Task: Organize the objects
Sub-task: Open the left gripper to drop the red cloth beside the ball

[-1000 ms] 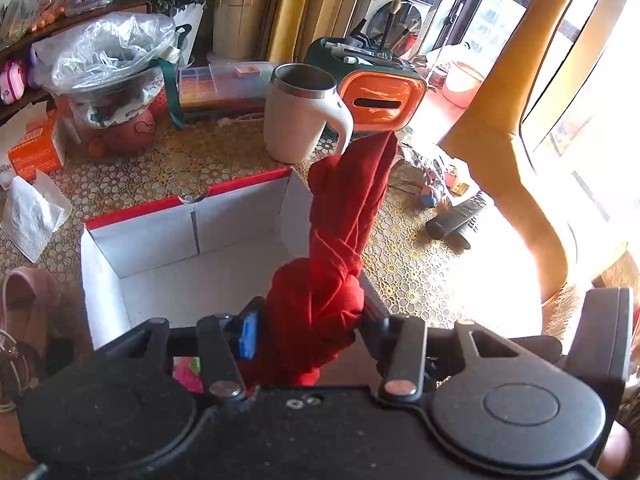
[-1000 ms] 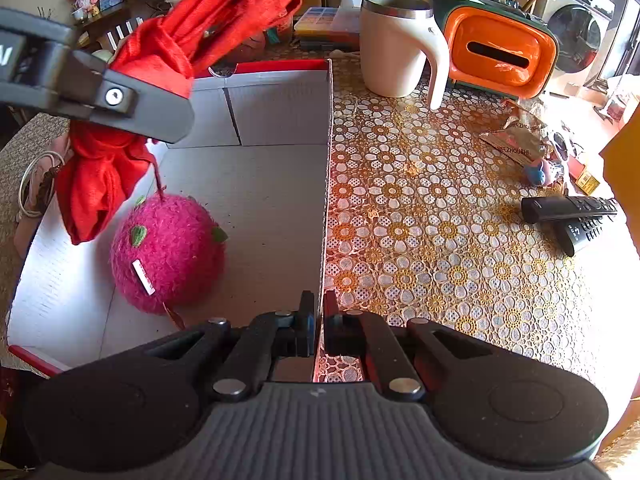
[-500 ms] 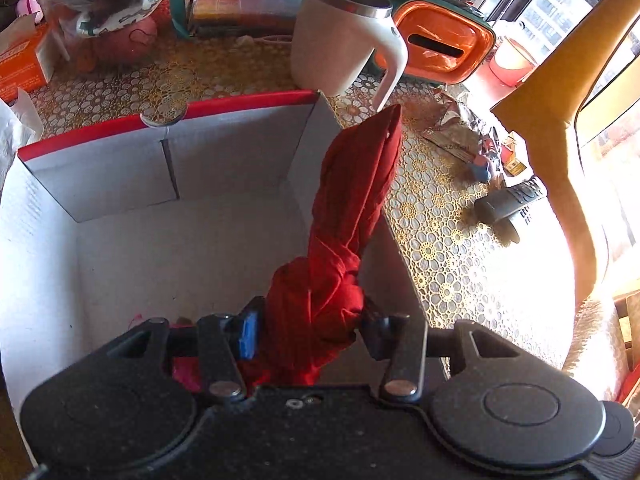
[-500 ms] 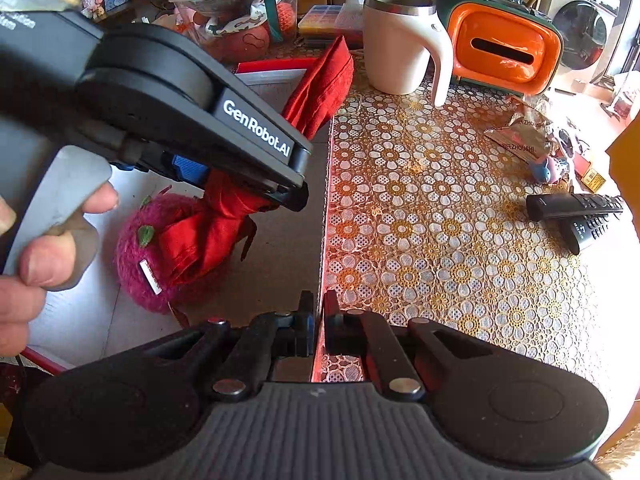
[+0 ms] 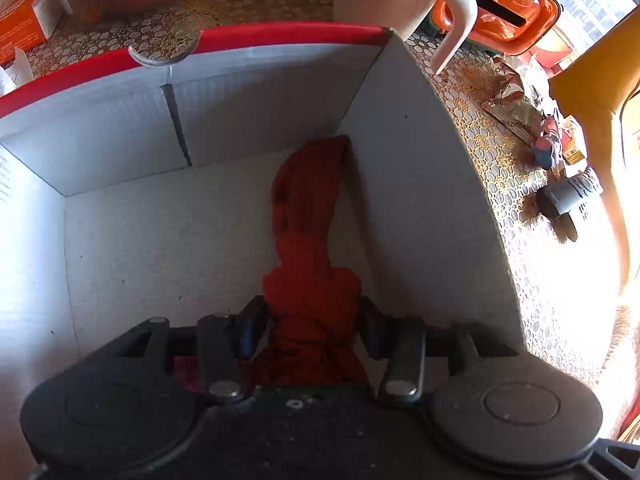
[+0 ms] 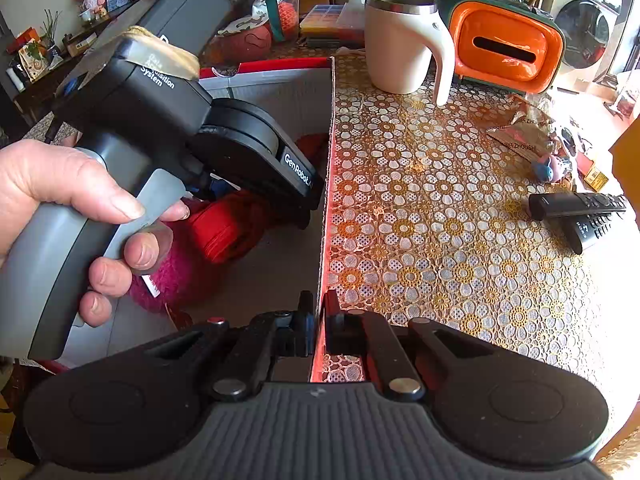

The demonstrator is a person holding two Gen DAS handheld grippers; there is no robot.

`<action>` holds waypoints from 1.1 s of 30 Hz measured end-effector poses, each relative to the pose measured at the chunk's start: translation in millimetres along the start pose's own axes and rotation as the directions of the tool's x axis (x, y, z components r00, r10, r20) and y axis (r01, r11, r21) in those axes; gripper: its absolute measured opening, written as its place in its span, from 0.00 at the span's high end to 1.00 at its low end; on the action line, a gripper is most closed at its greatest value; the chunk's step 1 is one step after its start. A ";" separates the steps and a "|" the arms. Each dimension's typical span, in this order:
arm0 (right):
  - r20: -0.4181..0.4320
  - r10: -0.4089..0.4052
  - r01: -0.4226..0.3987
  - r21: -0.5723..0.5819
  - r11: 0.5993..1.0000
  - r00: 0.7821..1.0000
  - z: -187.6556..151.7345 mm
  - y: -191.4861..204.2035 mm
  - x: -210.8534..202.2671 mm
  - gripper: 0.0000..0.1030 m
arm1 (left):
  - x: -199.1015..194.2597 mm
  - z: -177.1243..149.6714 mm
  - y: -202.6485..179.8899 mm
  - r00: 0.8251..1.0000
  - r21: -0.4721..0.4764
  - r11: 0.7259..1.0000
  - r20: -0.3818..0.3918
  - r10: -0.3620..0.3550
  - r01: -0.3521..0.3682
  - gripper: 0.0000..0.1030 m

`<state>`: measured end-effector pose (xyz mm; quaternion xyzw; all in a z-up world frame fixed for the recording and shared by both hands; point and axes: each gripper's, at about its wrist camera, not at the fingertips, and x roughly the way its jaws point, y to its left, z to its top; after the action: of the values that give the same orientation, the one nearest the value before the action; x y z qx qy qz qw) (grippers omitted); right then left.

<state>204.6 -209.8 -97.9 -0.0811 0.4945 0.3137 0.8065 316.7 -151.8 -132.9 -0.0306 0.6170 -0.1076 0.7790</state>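
1. The left gripper [image 5: 310,320], black with blue pads, sits low inside the box; its 2 jaws pinch the knotted middle of a red fabric bundle [image 5: 310,240]
2. The right gripper [image 6: 316,320] has its 2 jaws pressed together on the thin right wall of the white cardboard box with red outer edge [image 6: 326,184], 1 jaw inside and 1 outside
3. In the right wrist view a hand [image 6: 72,208] wraps the grey handle of the left gripper, fingers curled on its trigger
4. Under that handle, on the box floor, lies a fuzzy magenta ball-shaped plush [image 6: 180,276] with a small white tag; the red bundle rests against its upper side
5. The far end of the red fabric bundle lies on the box floor and leans into the far right corner, touching the right wall
6. Right of the box, on the gold floral lace tablecloth [image 6: 440,220], 2 black remote controls [image 6: 580,212] lie crossed near the edge
7. Beyond them a crumpled brown snack wrapper [image 6: 524,132] lies beside a small blue and pink toy [image 6: 548,168]
8. Just past the box's far right corner stands a cream mug with steel rim and long white handle [image 6: 396,44]
9. Beside the mug, further right, sits an orange and green slotted container [image 6: 504,48]
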 end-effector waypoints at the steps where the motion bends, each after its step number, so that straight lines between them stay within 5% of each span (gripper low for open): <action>1: -0.001 0.001 -0.001 0.000 1.000 1.000 -0.1 0.0 0.0 0.96 | 1.5 -0.3 1.1 1.000 0.003 1.000 0.000 0.000 0.000 0.53; 11: -0.011 0.002 -0.002 0.003 1.000 1.000 -0.3 -0.4 -0.7 0.96 | -14.5 -4.3 5.2 0.998 0.038 0.999 0.067 -0.010 0.007 0.31; 33: -0.042 -0.022 0.022 0.002 1.000 0.999 4.6 5.6 -7.4 0.96 | -126.1 -44.1 55.0 0.960 0.115 0.992 0.281 0.018 -0.052 0.30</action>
<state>202.3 -206.5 -88.2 -0.0921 0.5106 0.3023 0.7996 254.0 -68.6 -32.9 0.0130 0.4938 -0.1257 0.8604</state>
